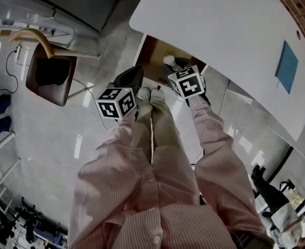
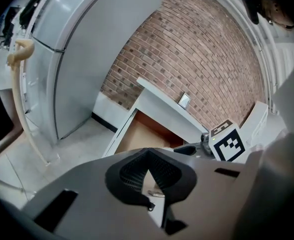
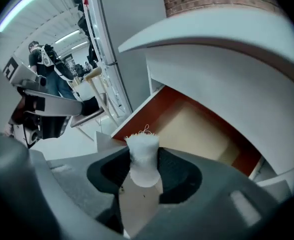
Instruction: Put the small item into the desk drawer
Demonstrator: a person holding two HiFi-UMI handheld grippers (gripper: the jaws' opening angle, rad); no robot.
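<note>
1. Right gripper (image 3: 144,158): jaws set fairly wide and clamped on the small white item (image 3: 142,144), which stands upright between the pads with its frayed top sticking out past the tips.
2. The item (image 1: 169,60) is held in the air over the open desk drawer (image 1: 153,53), near its front edge, and is not resting on the drawer floor.
3. Left gripper (image 2: 148,165): jaw tips are together with nothing between them.
4. In the head view the left gripper (image 1: 130,81) sits just left of the drawer, apart from the right gripper (image 1: 177,65).
5. The drawer (image 3: 199,126) is pulled out from under the white desk (image 1: 220,30), and its wood-coloured inside looks bare.
6. A brown chair (image 1: 51,79) stands well left of the drawer, on the floor.
</note>
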